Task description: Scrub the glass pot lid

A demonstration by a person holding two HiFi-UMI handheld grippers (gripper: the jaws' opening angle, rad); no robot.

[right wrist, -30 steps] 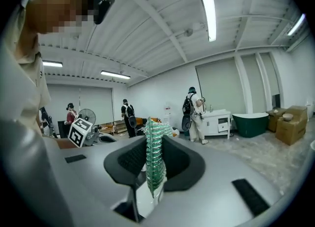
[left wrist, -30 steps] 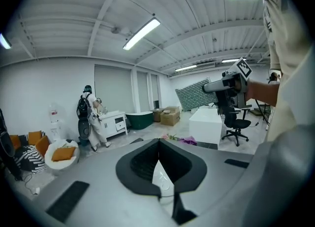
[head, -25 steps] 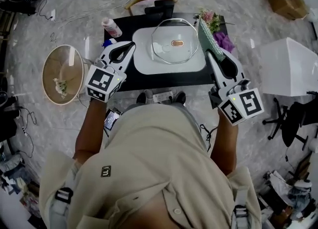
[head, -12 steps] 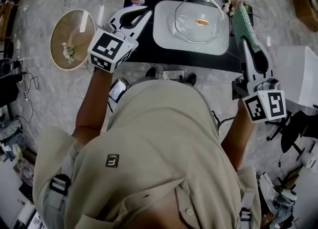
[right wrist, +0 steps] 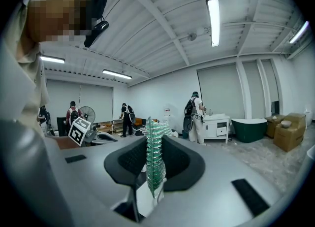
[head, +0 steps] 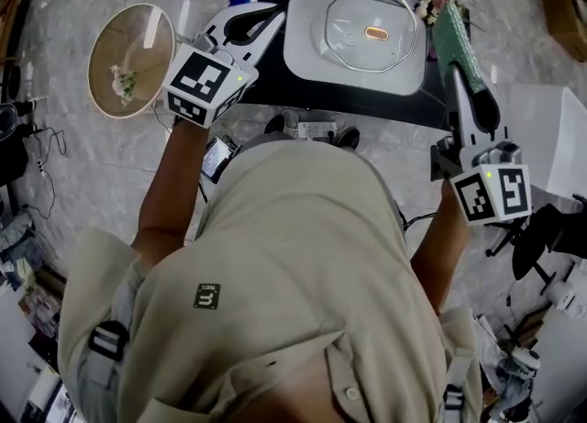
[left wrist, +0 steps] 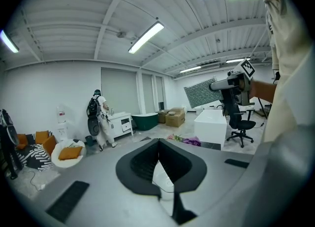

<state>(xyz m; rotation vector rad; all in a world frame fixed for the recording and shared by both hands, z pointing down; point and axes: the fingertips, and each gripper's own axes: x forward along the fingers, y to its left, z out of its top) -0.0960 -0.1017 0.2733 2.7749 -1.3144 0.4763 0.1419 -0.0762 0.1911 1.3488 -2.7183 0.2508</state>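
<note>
Evidently laid the glass lid [head: 371,25] flat on a white tray [head: 307,59] atop the black surface [head: 303,95], likely for steadiness while scrubbing. Gripped a green scrubber [head: 454,40] in the right tool [head: 457,77], clamped tight, beside the tray. Held the left tool [head: 268,17] closed, empty, at the tray's left.

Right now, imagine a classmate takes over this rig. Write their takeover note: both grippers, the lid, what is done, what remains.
Left gripper: shut, empty, by the left edge of the grey tray.
Right gripper: shut on the green scrubbing pad, which is right of the tray and clear of the lid.
Glass pot lid: handle up on the tray, on the black table.
Done: pad in the gripper.
Left: bring the pad onto the lid and scrub.
</note>
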